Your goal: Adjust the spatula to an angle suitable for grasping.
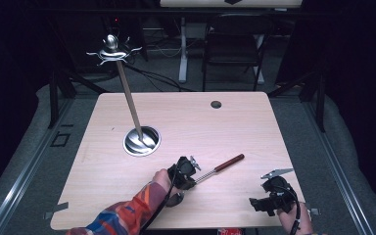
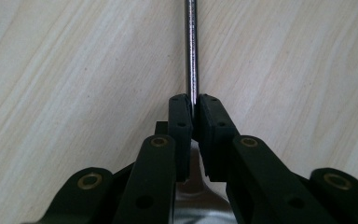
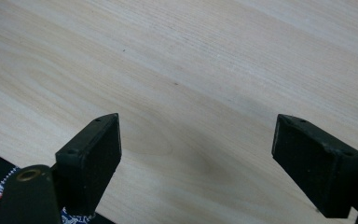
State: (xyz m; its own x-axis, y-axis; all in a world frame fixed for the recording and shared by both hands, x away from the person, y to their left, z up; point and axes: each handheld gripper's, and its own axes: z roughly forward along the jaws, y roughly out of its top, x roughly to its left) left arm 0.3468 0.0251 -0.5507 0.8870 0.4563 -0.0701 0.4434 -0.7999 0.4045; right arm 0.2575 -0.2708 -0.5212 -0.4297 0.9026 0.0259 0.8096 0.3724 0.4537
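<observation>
Left gripper [image 2: 193,109] clamped on the chrome shaft of a ladle [image 1: 219,168] (red-brown handle, bowl under the hand), lying on the wooden table [image 1: 225,127] near its front edge; right gripper [image 3: 196,140] spread wide, empty, low over the table's front right corner; utensil stand [image 1: 141,141] well apart, rear left.

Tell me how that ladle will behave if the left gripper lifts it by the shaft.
The ladle looks stiff. Its shaft is thin polished metal, so it may slip or twist between the left gripper's pads. The grip sits near the bowl end, so the long handle may sag.
</observation>
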